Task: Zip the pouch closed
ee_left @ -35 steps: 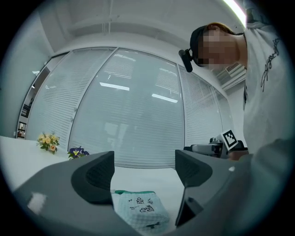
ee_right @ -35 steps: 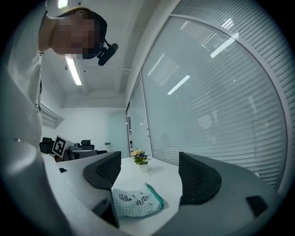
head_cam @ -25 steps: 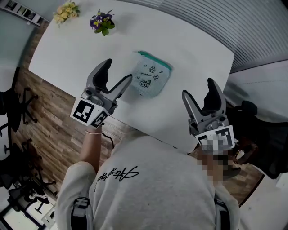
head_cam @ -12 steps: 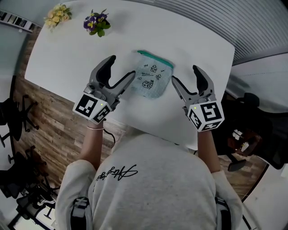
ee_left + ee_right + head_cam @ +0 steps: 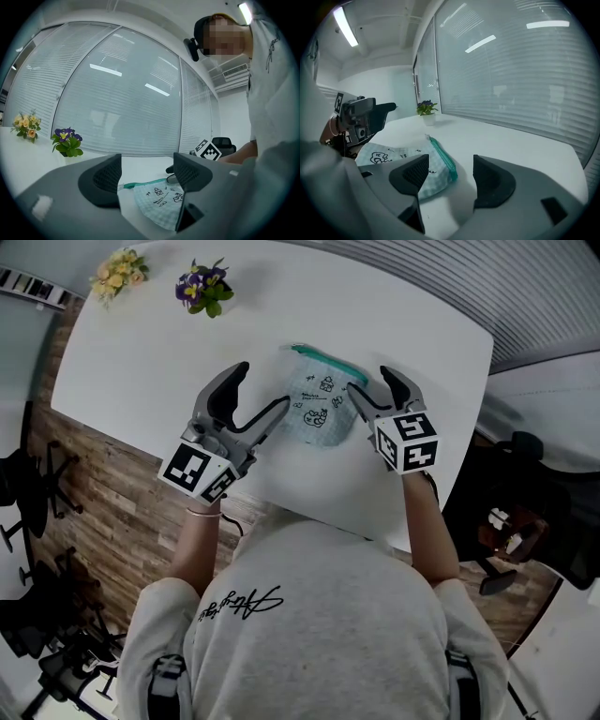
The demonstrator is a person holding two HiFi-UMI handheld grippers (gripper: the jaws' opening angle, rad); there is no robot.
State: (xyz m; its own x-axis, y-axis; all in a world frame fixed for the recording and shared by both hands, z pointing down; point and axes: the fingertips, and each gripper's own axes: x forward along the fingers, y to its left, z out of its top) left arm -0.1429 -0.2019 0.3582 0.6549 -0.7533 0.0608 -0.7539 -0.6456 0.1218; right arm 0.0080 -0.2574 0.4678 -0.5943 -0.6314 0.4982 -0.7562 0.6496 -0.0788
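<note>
A pale green checked pouch (image 5: 319, 411) with small drawings lies flat on the white table (image 5: 141, 352). Its teal zipper (image 5: 328, 362) runs along the far edge. My left gripper (image 5: 261, 390) hovers open at the pouch's left side, nothing between its fingers; in the left gripper view the pouch (image 5: 159, 202) lies just past the left gripper (image 5: 147, 171). My right gripper (image 5: 372, 383) stands at the pouch's right end. Its jaws have just been closing, but they do not press on anything. In the right gripper view the zipper's end (image 5: 449, 169) lies ahead of the right gripper (image 5: 451, 172).
A pot of purple flowers (image 5: 208, 287) and a bunch of yellow flowers (image 5: 117, 266) stand at the table's far left. The table's near edge (image 5: 309, 517) runs just in front of the person. Office chairs (image 5: 28, 474) stand on the wooden floor at the left.
The right gripper has come down and forward from the table's near edge to the pouch's right end, and its jaws are narrower. The left gripper has barely shifted.
</note>
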